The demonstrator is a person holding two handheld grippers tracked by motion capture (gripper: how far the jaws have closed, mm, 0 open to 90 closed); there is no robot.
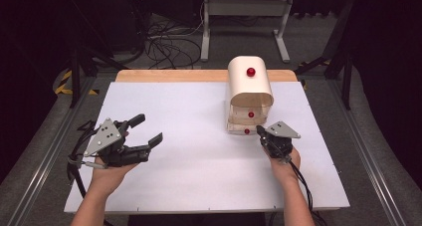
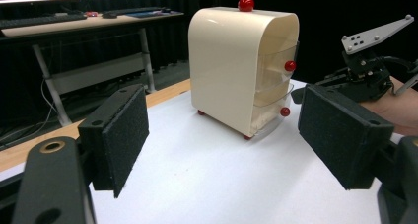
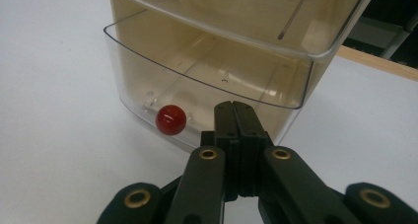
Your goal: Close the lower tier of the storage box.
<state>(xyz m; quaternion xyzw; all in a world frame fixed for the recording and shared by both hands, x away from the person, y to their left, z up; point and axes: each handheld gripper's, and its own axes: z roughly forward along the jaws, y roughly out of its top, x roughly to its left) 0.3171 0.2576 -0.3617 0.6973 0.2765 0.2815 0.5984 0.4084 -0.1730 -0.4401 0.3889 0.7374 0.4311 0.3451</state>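
Clear thin plastic bottom drawer (image 3: 207, 81) of cream cabinet (image 1: 250, 89): likely light, slippery; grip its round red knob (image 3: 171, 119); right gripper (image 3: 238, 116) closed empty beside it, left gripper (image 2: 222, 135) wide open, empty.

Cabinet (image 3: 217, 46) top and sides cut off by the right gripper view's edges, its lower drawer (image 3: 207, 81) front partly behind the right gripper (image 3: 235, 116), contact of tips with drawer unclear, left gripper (image 2: 222, 135) body cut off at the frame bottom, desk (image 2: 74, 21) items too small to tell

Bright, even overhead light washes the white counter (image 1: 199, 136) against a dark room; all pictures slightly soft, shadows faint.
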